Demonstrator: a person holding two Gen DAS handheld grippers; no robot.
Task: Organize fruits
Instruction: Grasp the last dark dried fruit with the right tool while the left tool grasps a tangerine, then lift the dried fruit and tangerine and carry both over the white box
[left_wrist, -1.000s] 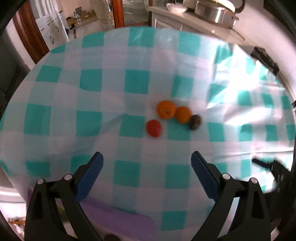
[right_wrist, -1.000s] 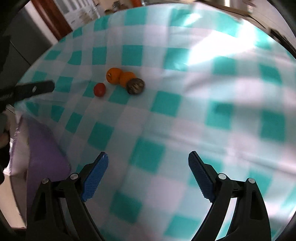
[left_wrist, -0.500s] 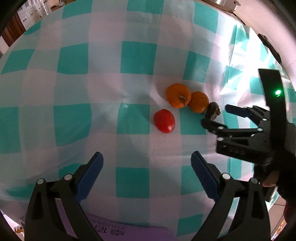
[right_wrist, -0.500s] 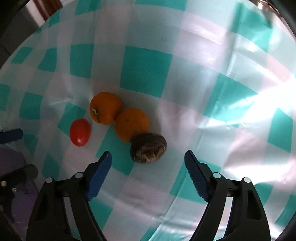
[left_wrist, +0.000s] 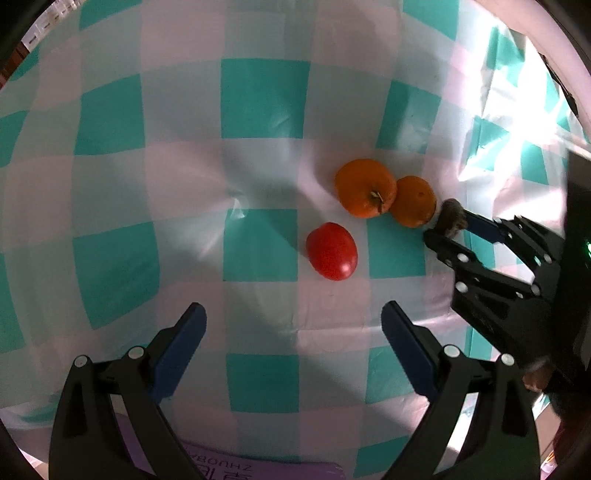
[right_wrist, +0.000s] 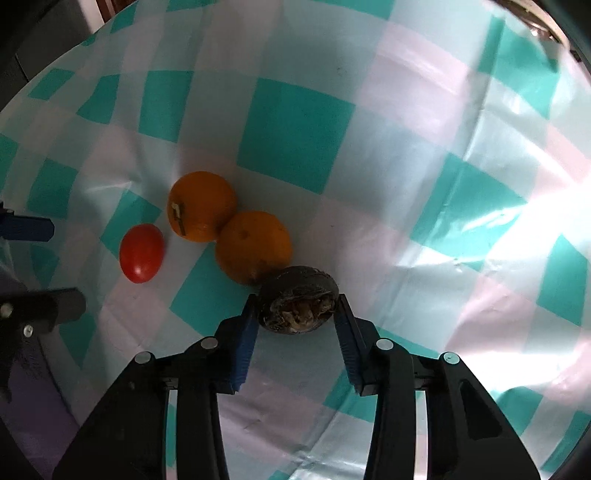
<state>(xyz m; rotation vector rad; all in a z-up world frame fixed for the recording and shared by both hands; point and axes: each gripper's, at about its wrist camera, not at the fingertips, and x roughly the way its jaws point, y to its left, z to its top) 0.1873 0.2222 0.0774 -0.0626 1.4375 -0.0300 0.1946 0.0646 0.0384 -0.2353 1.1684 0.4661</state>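
The right tongs (right_wrist: 297, 314) have just closed on the dark brown fruit (right_wrist: 298, 308), which touches an orange (right_wrist: 253, 245); the left tongs (left_wrist: 293, 321) gape empty near the tomato (left_wrist: 331, 251).

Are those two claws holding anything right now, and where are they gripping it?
The right gripper pinches the dark brown fruit across its two sides. The left gripper holds nothing.

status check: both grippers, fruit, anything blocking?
Right hand-held gripper just closed, shut on dark brown fruit. Left hand-held gripper open, empty, over tomato. Nearer orange touches the gripped fruit.
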